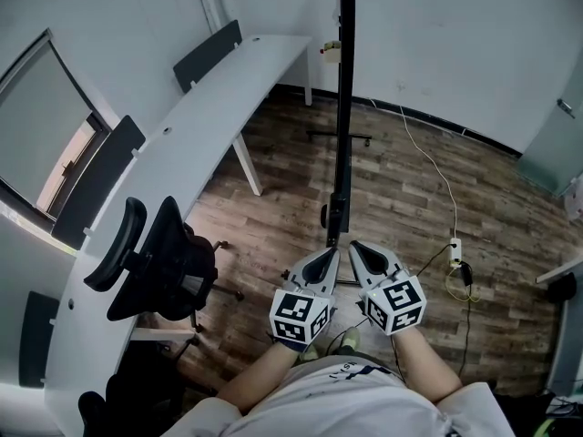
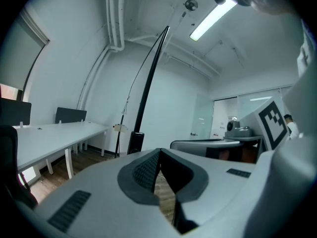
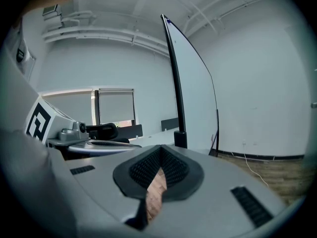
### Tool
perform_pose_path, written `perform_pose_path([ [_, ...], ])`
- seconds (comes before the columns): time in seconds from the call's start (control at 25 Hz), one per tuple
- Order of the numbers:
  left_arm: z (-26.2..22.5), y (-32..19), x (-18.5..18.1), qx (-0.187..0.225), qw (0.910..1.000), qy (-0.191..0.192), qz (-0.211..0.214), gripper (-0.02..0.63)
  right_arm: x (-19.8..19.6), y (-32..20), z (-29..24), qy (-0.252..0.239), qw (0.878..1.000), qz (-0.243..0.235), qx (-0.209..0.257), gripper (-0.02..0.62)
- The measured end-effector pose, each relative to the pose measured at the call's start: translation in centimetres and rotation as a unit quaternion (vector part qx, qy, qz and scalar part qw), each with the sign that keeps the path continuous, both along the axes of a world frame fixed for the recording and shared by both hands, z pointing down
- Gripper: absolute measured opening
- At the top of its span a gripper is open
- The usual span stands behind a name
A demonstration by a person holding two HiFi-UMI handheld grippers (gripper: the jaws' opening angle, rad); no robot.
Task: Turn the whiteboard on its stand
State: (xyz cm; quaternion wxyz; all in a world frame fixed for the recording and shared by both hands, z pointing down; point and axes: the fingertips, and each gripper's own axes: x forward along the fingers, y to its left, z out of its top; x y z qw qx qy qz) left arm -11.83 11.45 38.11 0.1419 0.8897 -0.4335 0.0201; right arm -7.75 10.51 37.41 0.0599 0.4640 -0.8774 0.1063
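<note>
The whiteboard stands edge-on in front of me, a thin black frame running up the head view; its near bracket sits just beyond my grippers. The left gripper view shows its dark edge, and the right gripper view its white face. My left gripper and right gripper are held side by side just short of the board's near end, one on each side of its line. Both have their jaws together with nothing between them. Neither touches the board.
A long white desk curves along the left with dark divider panels, and a black office chair stands by it. The stand's feet rest on wood flooring. A white cable and power strip lie at the right.
</note>
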Motion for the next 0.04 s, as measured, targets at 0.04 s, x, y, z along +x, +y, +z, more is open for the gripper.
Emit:
perform_pose_path([
  [0.04, 0.0, 0.09, 0.01, 0.0, 1.0, -0.001, 0.0, 0.012, 0.02, 0.1, 0.0, 0.0, 1.0, 0.0, 0.0, 0.013],
])
